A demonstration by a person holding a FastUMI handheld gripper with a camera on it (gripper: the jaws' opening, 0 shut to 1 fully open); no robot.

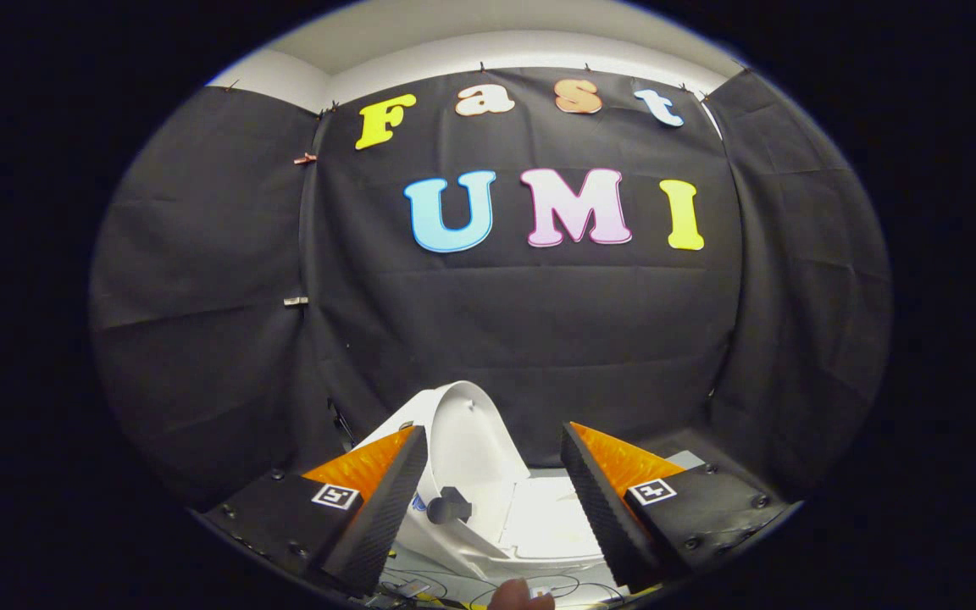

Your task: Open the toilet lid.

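Note:
A small white toilet [530, 534] stands below and just ahead of my fingers. Its white lid [471, 440] is raised, standing nearly upright at the far left side of the bowl, beside the left finger [386, 500]. The flat seat surface [551, 517] lies between the two fingers. A dark knob-like piece [447, 506] sits on the toilet near the left finger. My gripper [492, 440] is open, with a wide gap and nothing pressed between the fingers. The right finger [602, 500] is apart from the toilet.
Black cloth walls close the booth behind and on both sides. Thin cables [446, 586] lie on the surface in front of the toilet. A fingertip of a person [520, 595] shows below the toilet.

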